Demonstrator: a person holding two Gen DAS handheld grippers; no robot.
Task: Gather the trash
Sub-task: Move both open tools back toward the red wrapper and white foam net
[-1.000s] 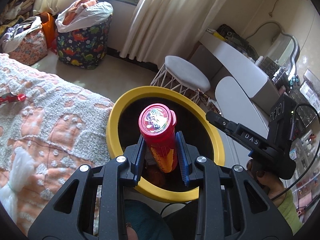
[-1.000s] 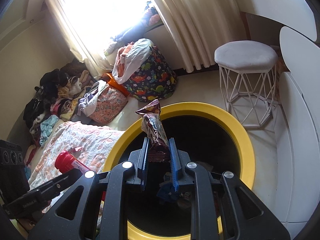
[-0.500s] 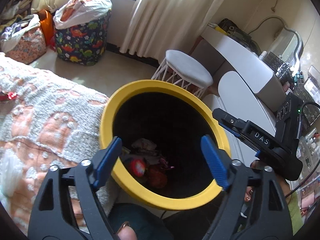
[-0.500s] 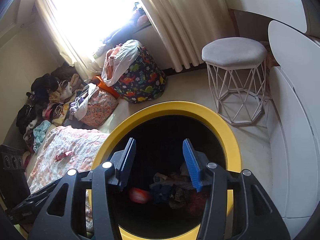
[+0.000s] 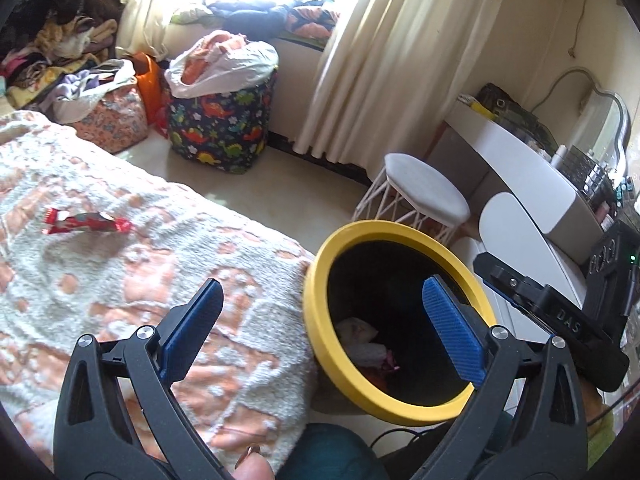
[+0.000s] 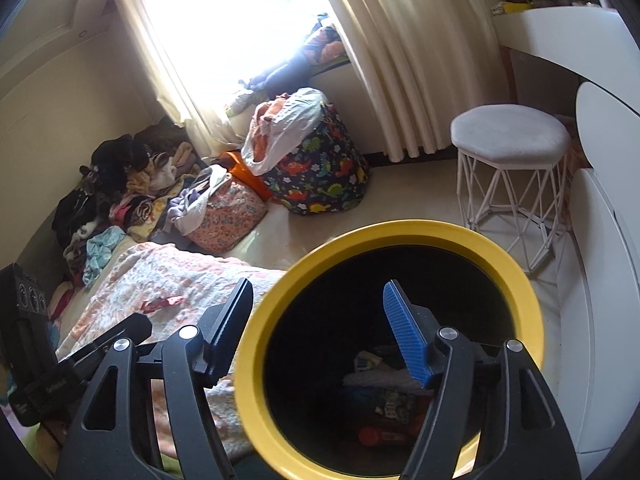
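A black bin with a yellow rim point(image 5: 320, 320) point(image 6: 400, 228) stands beside the bed. Trash lies at its bottom: crumpled white paper point(image 5: 360, 336) and a red tube point(image 6: 376, 434) among wrappers. My left gripper point(image 5: 322, 292) hangs over the bin's left rim and the bed edge, its jaws opening wide with nothing between them. My right gripper point(image 6: 318, 288) is above the bin's left rim, its jaws also opening and empty. A red snack wrapper point(image 5: 86, 222) point(image 6: 162, 303) lies on the bed's blanket point(image 5: 120, 280), beyond both grippers.
A white wire stool point(image 5: 424, 196) point(image 6: 510, 136) stands behind the bin, with a white desk point(image 5: 520, 160) to the right. A dinosaur-print basket point(image 5: 220, 128) point(image 6: 320, 176) and piled clothes sit by the curtained window.
Both grippers opened. The red tube left the left jaws and the brown wrapper left the right jaws; both now lie in the bin. The left view swung left toward the bed.
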